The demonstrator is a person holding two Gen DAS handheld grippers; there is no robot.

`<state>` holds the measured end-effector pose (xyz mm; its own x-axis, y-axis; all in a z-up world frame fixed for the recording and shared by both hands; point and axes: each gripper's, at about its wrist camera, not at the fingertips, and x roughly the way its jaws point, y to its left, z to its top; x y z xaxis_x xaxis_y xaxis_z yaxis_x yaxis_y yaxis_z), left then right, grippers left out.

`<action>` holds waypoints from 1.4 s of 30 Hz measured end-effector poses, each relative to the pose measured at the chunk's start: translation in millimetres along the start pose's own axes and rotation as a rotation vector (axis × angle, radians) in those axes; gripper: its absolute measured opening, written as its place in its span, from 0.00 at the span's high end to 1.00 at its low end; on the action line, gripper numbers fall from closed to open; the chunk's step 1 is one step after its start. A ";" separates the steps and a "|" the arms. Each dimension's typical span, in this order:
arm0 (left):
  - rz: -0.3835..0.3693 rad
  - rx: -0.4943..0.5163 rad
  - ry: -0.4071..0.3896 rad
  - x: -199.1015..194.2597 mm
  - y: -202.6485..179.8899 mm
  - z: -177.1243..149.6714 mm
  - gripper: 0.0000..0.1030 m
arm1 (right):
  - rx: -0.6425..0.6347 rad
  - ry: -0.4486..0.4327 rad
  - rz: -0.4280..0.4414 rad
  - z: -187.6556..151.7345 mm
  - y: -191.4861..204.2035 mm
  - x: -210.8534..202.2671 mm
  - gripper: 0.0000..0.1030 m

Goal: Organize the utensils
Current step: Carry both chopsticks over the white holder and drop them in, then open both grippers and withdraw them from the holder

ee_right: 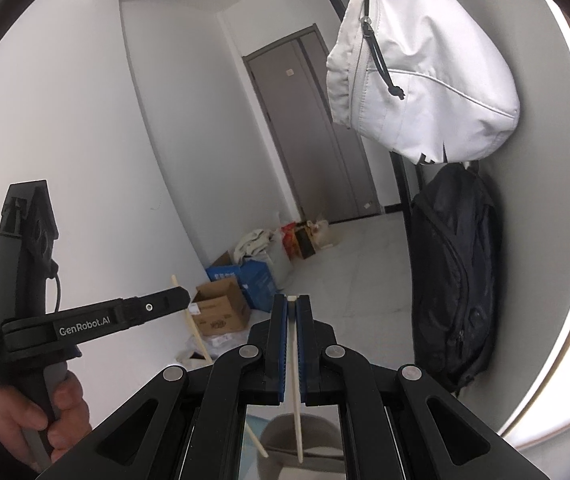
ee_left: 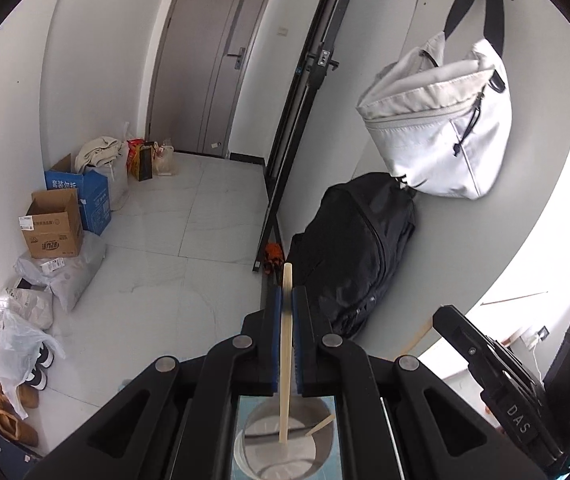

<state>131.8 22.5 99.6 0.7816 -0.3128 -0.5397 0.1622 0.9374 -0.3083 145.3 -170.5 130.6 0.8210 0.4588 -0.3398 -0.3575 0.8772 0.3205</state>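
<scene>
My left gripper [ee_left: 287,294] is shut on a pale wooden chopstick [ee_left: 286,356] that stands upright between its blue pads, its lower end over a round grey holder [ee_left: 281,450] seen below. My right gripper [ee_right: 293,302] is shut on a second chopstick [ee_right: 295,380], also upright, its lower end over the same holder [ee_right: 305,440]. The left gripper also shows in the right wrist view [ee_right: 183,298], with its chopstick [ee_right: 189,320] slanting past it. The right gripper body shows at the lower right of the left wrist view [ee_left: 493,368].
A white bag [ee_left: 441,120] hangs on the wall above a black backpack [ee_left: 357,248]. Cardboard boxes [ee_left: 53,228], plastic bags and shoes line the left wall. A grey door [ee_left: 213,60] stands at the far end, with a black metal frame [ee_left: 297,120] leaning nearby.
</scene>
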 end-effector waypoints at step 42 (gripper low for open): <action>0.056 -0.087 0.100 -8.5 27.2 -43.8 0.42 | 0.184 0.127 0.119 -64.2 -18.3 -11.9 0.36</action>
<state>103.2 44.0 61.5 0.7230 -0.2786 -0.6321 0.0640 0.9381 -0.3403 113.4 -182.9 72.0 0.7113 0.5818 -0.3945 -0.3522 0.7807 0.5163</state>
